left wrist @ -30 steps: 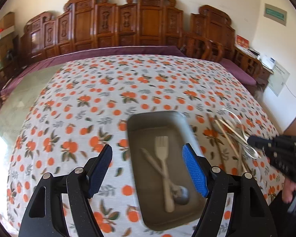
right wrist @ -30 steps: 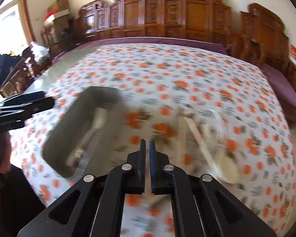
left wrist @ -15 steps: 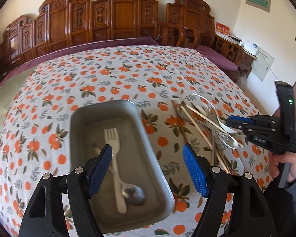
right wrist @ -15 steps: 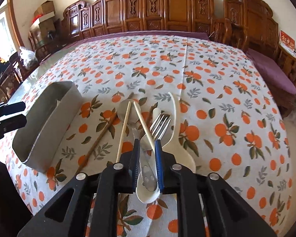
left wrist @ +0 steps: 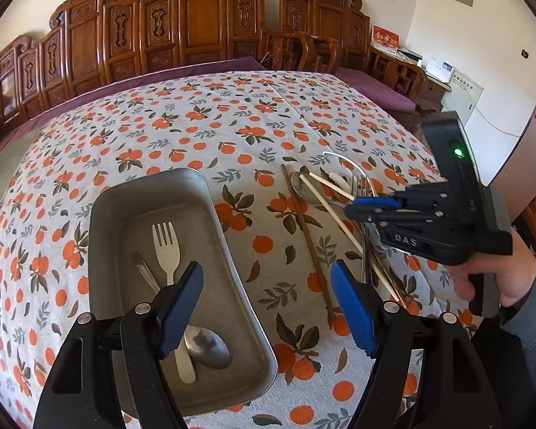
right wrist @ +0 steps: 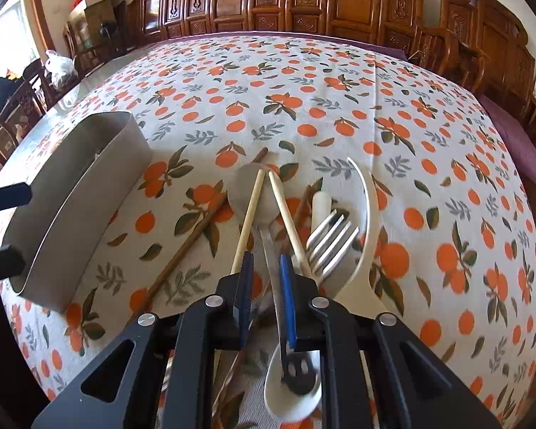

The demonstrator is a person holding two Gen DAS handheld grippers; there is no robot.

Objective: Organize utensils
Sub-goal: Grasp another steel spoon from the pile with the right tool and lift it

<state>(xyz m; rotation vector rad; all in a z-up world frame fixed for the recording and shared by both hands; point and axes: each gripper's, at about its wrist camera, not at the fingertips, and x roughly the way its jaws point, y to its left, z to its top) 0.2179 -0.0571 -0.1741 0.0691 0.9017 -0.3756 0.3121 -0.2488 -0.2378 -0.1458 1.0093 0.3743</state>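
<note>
Your left gripper (left wrist: 268, 307) hangs with jaws wide over the metal tray (left wrist: 232, 286); your right gripper (right wrist: 264, 279), jaws barely parted, straddles the metal spoon (right wrist: 264, 221) handle ungripped.

Tray (left wrist: 160, 193) sits on the tablecloth (left wrist: 232, 125), left of the loose pile. In the tray, a fork (left wrist: 166, 246) lies lengthwise, tines toward the far end, and a spoon (left wrist: 207, 346) crosses under it, bowl at the near end. Right of the tray, apart from it, one chopstick (left wrist: 305, 228) lies alone on the cloth. Further right is the heap: two chopsticks (right wrist: 248, 214) fan across a spoon bowl (right wrist: 237, 187), a fork (right wrist: 330, 241) just right of them, a ladle (right wrist: 366, 214) curving along the pile's right side. Chairs (left wrist: 196, 28) line the table's far side.
</note>
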